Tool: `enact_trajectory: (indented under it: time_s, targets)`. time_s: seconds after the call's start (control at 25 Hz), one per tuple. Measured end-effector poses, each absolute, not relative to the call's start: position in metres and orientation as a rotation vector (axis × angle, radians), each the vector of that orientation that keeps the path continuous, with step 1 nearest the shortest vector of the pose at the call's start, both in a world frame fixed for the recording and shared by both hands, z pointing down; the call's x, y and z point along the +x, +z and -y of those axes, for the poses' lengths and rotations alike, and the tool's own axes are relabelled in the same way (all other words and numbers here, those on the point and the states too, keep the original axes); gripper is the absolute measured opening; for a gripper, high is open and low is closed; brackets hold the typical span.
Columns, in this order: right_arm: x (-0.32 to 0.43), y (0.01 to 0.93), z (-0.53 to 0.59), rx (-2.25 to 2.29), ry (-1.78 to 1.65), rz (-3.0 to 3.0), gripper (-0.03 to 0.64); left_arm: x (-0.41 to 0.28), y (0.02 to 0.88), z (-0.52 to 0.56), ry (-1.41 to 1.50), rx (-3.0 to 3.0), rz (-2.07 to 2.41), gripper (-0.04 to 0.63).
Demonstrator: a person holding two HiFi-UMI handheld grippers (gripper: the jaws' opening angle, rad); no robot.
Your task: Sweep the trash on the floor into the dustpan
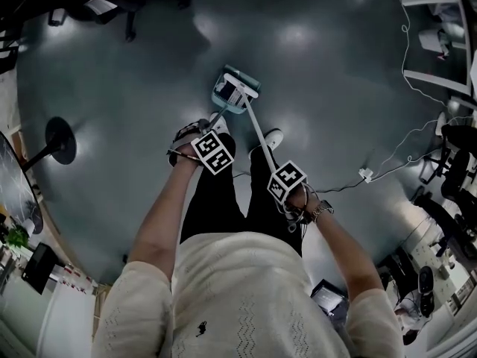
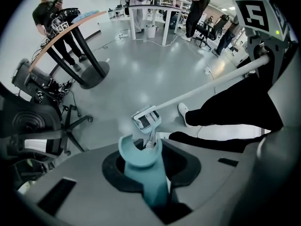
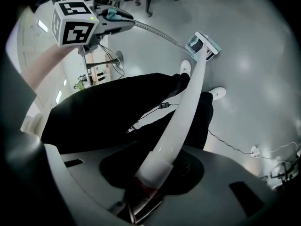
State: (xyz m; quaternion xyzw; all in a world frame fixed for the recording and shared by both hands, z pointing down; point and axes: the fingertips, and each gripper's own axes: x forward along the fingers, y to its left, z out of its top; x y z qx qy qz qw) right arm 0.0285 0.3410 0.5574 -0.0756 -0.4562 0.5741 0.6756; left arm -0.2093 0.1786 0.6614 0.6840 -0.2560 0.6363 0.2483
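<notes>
A teal dustpan (image 1: 235,89) rests on the grey floor ahead of the person's feet, and the white broom head (image 1: 240,85) lies in its mouth. My left gripper (image 1: 200,142) is shut on the dustpan's teal handle (image 2: 143,161), whose thin rod runs down to the pan (image 2: 146,119). My right gripper (image 1: 291,189) is shut on the white broom pole (image 3: 181,126), which slants down to the pan (image 3: 203,46). That pole (image 2: 211,86) also crosses the left gripper view. I cannot make out any trash on the floor.
A round-base table (image 1: 59,142) stands at the left, with an office chair (image 2: 42,121) near it. A cable and power strip (image 1: 365,174) lie at the right beside chairs (image 1: 447,162). The person's shoe (image 1: 272,136) is just behind the pan. People stand at far desks (image 2: 195,6).
</notes>
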Motion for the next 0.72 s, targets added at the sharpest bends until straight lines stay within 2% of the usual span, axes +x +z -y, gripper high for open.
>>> enact_trajectory:
  time_s: [0.72]
  targets:
    - [0.035, 0.554, -0.357, -0.121, 1.277, 1.052, 0.138, -0.202, 0.663, -0.181, 1.777, 1.895, 0.676, 0.092]
